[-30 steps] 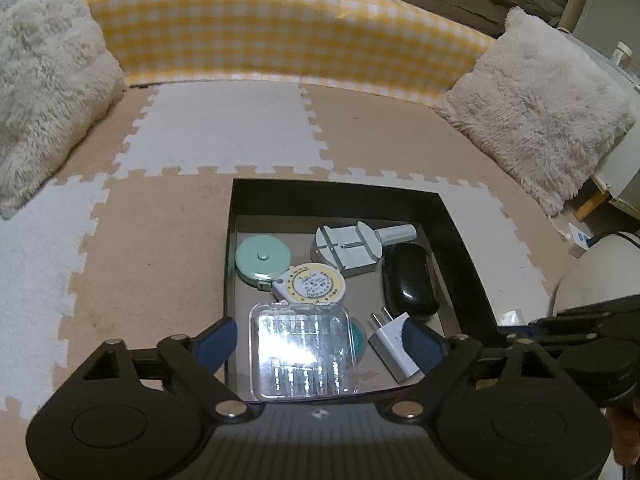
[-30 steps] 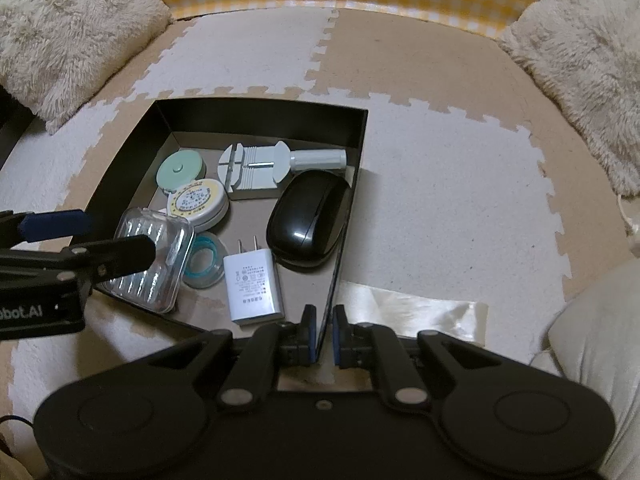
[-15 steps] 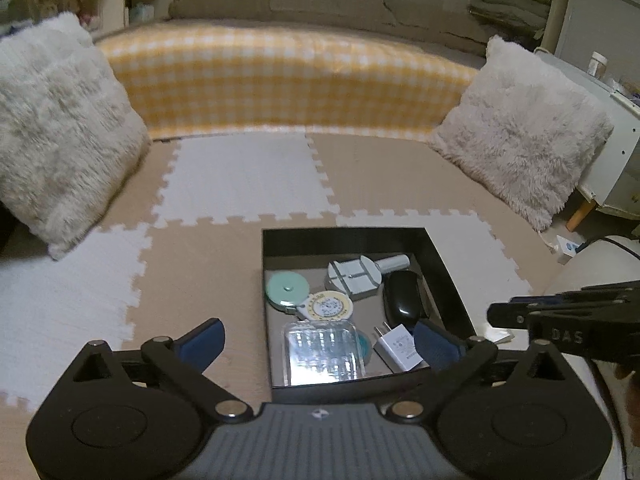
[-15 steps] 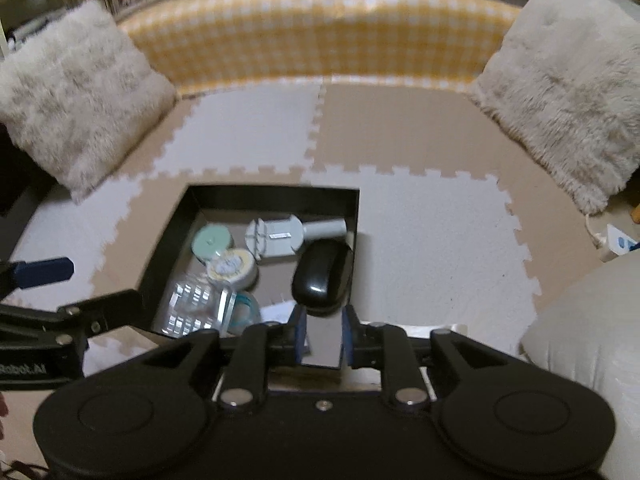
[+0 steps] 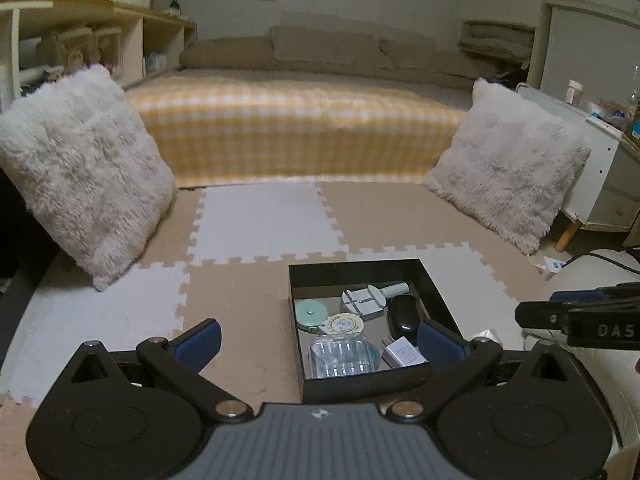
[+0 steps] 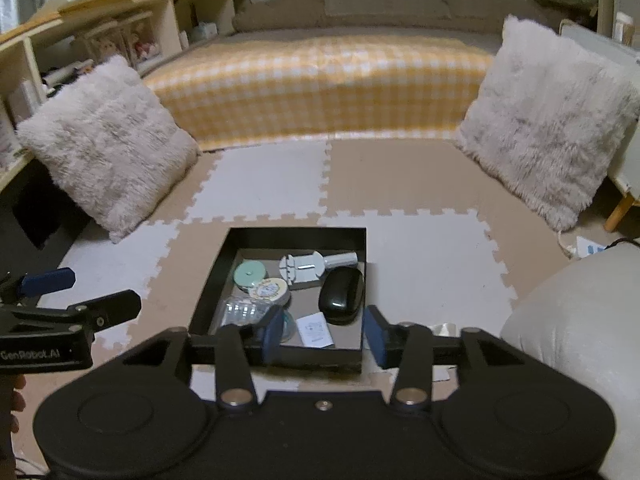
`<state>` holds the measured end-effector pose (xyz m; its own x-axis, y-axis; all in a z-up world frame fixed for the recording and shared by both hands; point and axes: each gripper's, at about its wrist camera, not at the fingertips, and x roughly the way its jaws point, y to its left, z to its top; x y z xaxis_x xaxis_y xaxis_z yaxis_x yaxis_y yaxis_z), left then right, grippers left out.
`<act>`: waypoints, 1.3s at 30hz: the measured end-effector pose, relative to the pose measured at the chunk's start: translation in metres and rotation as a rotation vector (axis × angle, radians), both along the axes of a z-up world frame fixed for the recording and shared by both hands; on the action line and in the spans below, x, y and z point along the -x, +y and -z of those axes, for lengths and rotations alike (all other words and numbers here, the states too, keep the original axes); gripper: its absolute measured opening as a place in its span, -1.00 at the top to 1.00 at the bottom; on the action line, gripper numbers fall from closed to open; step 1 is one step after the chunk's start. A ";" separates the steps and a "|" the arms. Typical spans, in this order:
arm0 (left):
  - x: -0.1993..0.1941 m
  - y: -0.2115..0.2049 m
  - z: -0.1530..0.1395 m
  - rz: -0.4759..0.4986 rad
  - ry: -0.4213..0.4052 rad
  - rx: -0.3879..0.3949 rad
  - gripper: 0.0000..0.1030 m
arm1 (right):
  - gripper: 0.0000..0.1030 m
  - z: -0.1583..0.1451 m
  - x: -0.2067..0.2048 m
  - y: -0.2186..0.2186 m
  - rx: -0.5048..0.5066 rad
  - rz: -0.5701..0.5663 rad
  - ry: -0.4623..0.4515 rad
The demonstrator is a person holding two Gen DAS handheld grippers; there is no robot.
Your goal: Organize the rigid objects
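Note:
A black open box (image 5: 358,267) (image 6: 296,233) sits on the foam floor mat. In it lie a black mouse (image 5: 403,316) (image 6: 341,290), a white charger plug (image 5: 402,355) (image 6: 316,329), a clear plastic case (image 5: 341,357) (image 6: 242,311), a mint tape measure (image 5: 310,313) (image 6: 249,273), a yellow-faced round tape (image 5: 344,324) (image 6: 270,289) and a grey watch tool (image 5: 366,300) (image 6: 306,266). My left gripper (image 5: 318,346) is open and empty, held above and short of the box. My right gripper (image 6: 322,336) is open and empty above the box's near wall.
Two fluffy pillows (image 5: 86,176) (image 5: 508,160) lean at left and right before a yellow checked bed (image 5: 296,132). A cream cushion (image 6: 576,344) lies right of the box. Shelves (image 6: 100,40) stand at far left. A clear plastic strip (image 6: 444,328) lies by the box.
Both grippers have risen and pulled back from the box, so the room now shows. My right gripper, which was shut at the box's near wall, has opened. The box contents stay put.

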<state>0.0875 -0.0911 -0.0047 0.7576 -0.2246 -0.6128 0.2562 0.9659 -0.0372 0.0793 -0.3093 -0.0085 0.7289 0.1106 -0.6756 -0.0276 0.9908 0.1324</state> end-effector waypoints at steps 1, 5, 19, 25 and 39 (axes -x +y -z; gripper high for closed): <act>0.004 0.001 -0.001 0.004 -0.008 0.000 -1.00 | -0.07 -0.002 0.005 0.001 0.002 -0.002 -0.010; 0.019 0.008 -0.002 0.001 -0.023 0.014 -1.00 | -0.37 -0.008 0.026 0.003 0.027 0.017 -0.061; 0.056 0.023 0.003 -0.004 -0.073 -0.024 -1.00 | -0.67 -0.006 0.076 0.006 0.046 0.042 -0.107; 0.070 0.027 0.004 0.004 -0.101 -0.011 -1.00 | -0.72 -0.004 0.090 0.009 0.071 0.070 -0.140; 0.079 0.033 0.002 -0.020 -0.143 -0.023 -1.00 | -0.90 0.003 0.101 0.013 0.105 0.090 -0.176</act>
